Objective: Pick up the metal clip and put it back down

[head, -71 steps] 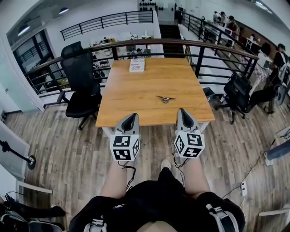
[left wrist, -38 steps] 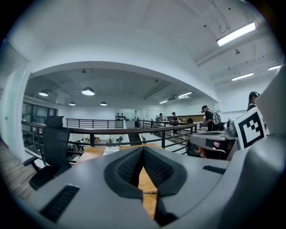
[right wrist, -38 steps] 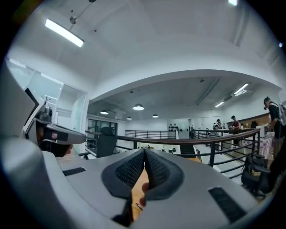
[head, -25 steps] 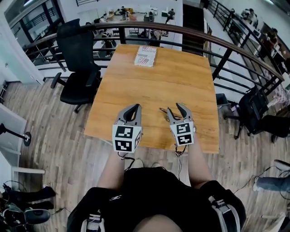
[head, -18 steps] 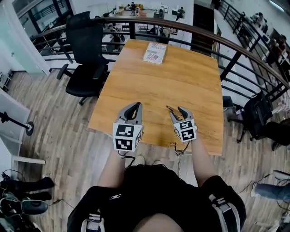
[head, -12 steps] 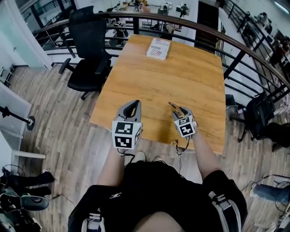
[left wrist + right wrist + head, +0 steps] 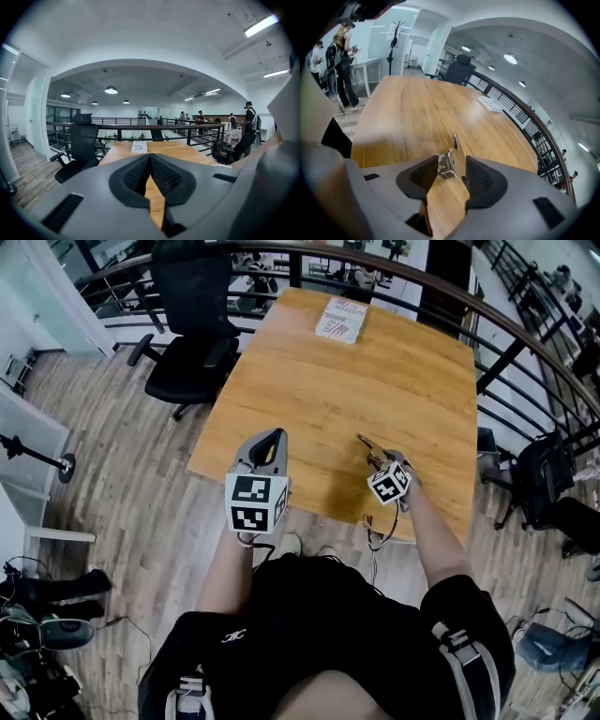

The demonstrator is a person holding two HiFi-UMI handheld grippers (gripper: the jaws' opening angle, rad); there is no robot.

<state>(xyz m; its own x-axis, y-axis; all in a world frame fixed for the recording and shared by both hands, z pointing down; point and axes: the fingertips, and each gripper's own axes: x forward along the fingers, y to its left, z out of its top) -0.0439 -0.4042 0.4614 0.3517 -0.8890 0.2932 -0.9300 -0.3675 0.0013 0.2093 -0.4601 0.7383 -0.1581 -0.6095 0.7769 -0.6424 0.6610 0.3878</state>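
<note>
Just slid the right tongs [image 7: 452, 165] in low over the table [image 7: 417, 108], spread round the metal clip [image 7: 448, 161] but seemingly not pinching yet, kept the left tongs [image 7: 150, 157] clamped empty, so ready to grab.

Table [image 7: 375, 371]: rectangular, light wood top, standing on plank floor [image 7: 141, 474]. Top is seen in all three views.

Item 1: booklet [image 7: 340, 320], white with red print, lying flat at the far end, close to the far edge and toward the left corner. It is square to the edges.

Item 2: clip [image 7: 368, 446], metal, at the near right part of the top, well apart from the booklet. One handle points toward the far end. Contact with the wood cannot be confirmed.
</note>
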